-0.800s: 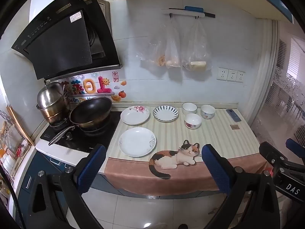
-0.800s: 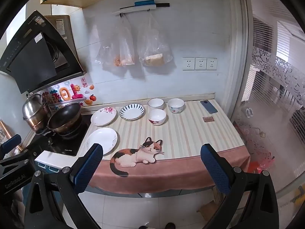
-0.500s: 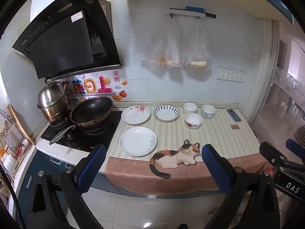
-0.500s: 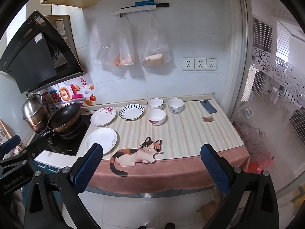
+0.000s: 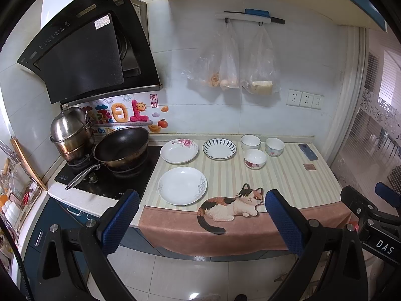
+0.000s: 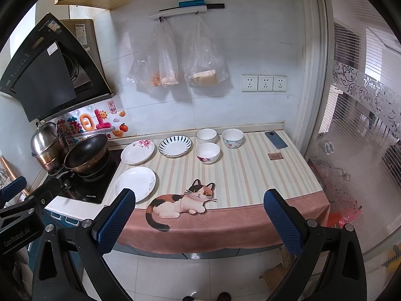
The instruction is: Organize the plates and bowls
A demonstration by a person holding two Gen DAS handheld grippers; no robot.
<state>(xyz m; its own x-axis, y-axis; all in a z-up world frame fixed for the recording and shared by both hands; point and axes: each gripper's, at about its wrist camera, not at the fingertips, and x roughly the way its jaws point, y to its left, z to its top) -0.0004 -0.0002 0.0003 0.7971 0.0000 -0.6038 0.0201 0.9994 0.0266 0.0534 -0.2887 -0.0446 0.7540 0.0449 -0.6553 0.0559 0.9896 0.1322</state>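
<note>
Three plates lie on the striped counter cloth: a plain white plate (image 5: 182,186) (image 6: 135,183) at the front, a pink-flowered plate (image 5: 179,150) (image 6: 137,151) behind it, and a blue-striped plate (image 5: 219,148) (image 6: 175,146). Three bowls stand to their right: a white bowl (image 5: 250,141) (image 6: 206,135), a patterned bowl (image 5: 275,146) (image 6: 232,138) and a red-flowered bowl (image 5: 255,158) (image 6: 207,152). My left gripper (image 5: 200,218) and right gripper (image 6: 199,219) are both open and empty, held back from the counter's front edge over the floor.
A black wok (image 5: 121,148) and a steel pot (image 5: 71,133) sit on the hob at the left. A phone (image 6: 276,139) and a small brown card (image 6: 275,156) lie at the right. Plastic bags (image 6: 175,62) hang on the wall. A glass door (image 6: 363,138) stands at the right.
Both views have shifted only very slightly; the counter sits a touch lower and nearer in the left wrist view. Nothing on the counter has moved.
</note>
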